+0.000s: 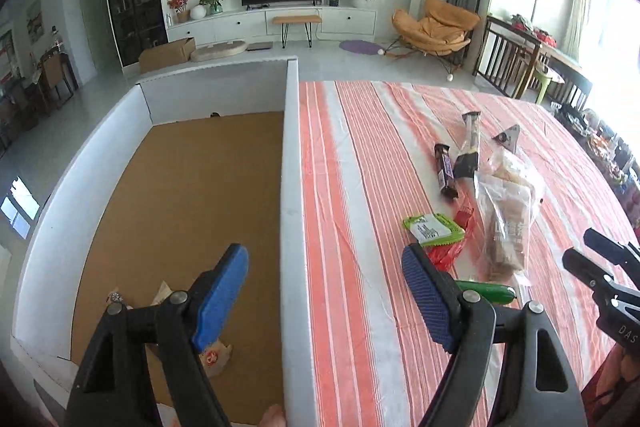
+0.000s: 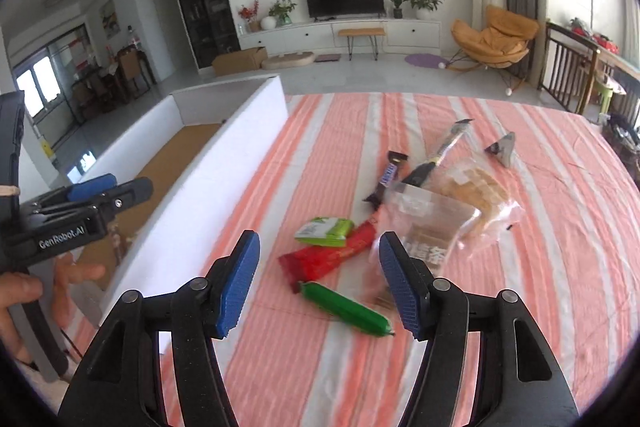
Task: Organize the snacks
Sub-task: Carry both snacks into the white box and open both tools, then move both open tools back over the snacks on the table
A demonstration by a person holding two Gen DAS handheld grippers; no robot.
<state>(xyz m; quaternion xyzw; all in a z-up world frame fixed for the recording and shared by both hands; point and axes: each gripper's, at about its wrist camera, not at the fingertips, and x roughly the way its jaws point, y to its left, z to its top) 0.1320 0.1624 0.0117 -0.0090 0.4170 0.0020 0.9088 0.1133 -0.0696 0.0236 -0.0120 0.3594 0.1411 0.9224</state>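
My left gripper (image 1: 324, 291) is open and empty, its jaws straddling the right wall of a white box (image 1: 290, 187) with a brown cardboard floor. A few small packets (image 1: 216, 357) lie in the box's near corner. My right gripper (image 2: 320, 279) is open over the striped cloth, with a green sausage stick (image 2: 346, 309) lying on the cloth between its pads, not gripped. Just beyond lie a red wrapper (image 2: 332, 259), a green packet (image 2: 325, 231) and a clear bag of crackers (image 2: 452, 215). Farther back are a purple bar (image 2: 386, 181), a dark long packet (image 2: 440, 155) and a triangular packet (image 2: 502, 147).
The table wears an orange-and-white striped cloth (image 1: 360, 347). A person's hand (image 2: 24, 291) holds the left gripper (image 2: 120, 187) over the box. Beyond the table are a living room floor, a TV unit and an orange chair (image 2: 492, 39).
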